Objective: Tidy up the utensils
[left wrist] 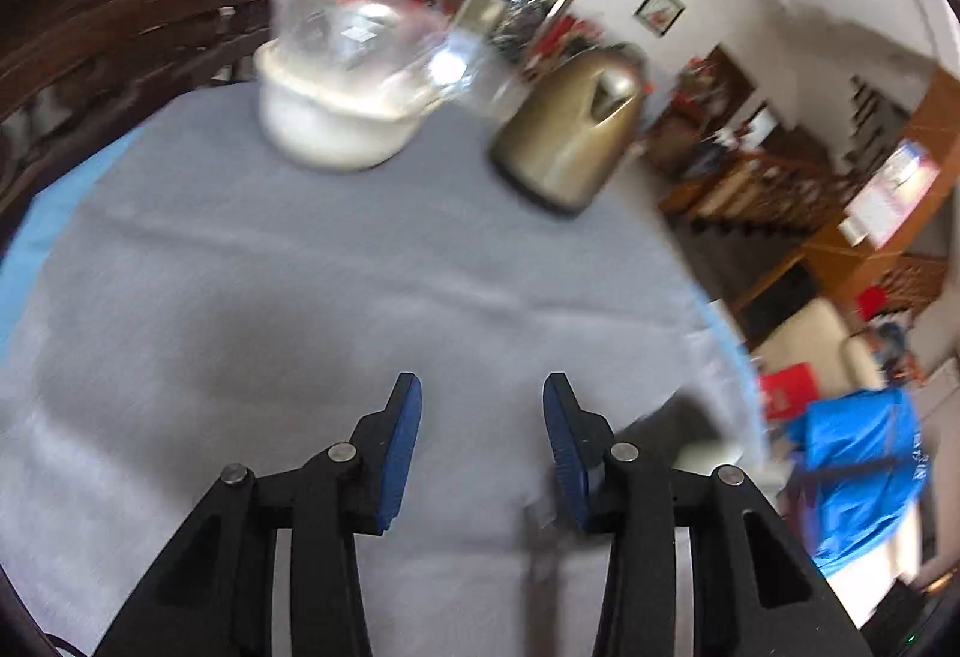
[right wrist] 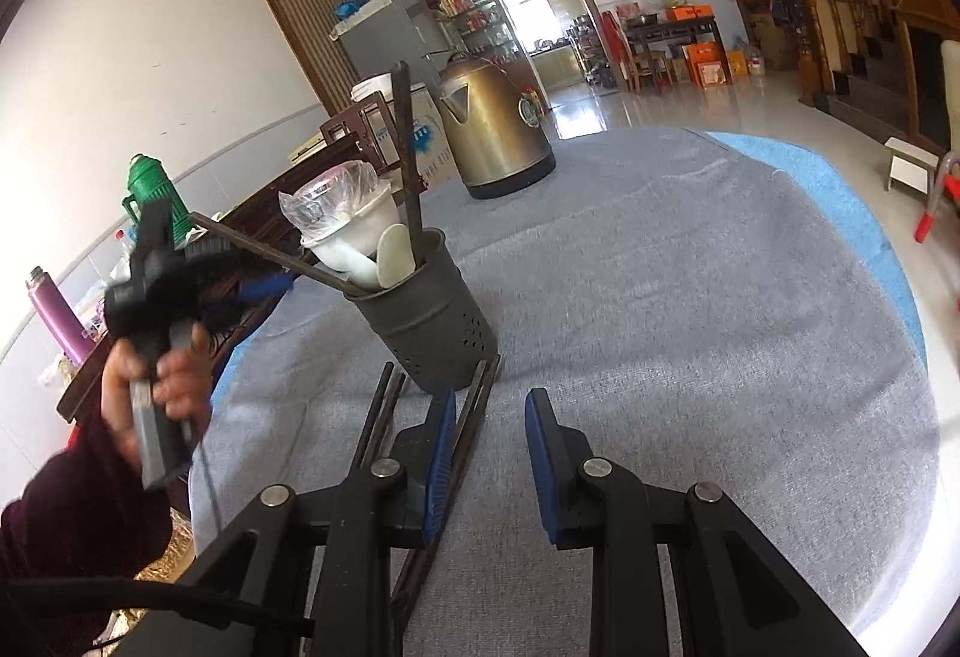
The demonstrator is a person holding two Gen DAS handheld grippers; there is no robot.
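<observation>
1. Left hand-held gripper [left wrist: 482,405]: blue pads apart, nothing between them, only the grey cloth of the bench [left wrist: 300,297] below. Empty in the left wrist view.
2. Right wrist view shows the same left hand-held gripper raised at the bench's left edge, gripped by a hand [right wrist: 157,387] in a dark sleeve. A dark chopstick [right wrist: 270,252] lies close by its pads; contact can't be made out.
3. Right hand-held gripper [right wrist: 489,417]: pads partly apart, gap empty, low over the cloth.
4. Utensil holder [right wrist: 429,321]: dark, perforated, tilted, on the cloth just ahead of the right pads. Holds a white spoon [right wrist: 393,252], an upright dark chopstick and the slanted one.
5. More dark chopsticks [right wrist: 384,405] lie flat on the cloth at the holder's foot, beside and under the right gripper's left finger.
6. White bowl [left wrist: 336,117] with clear plastic wrap and bronze kettle [left wrist: 570,135] stand further back.
</observation>
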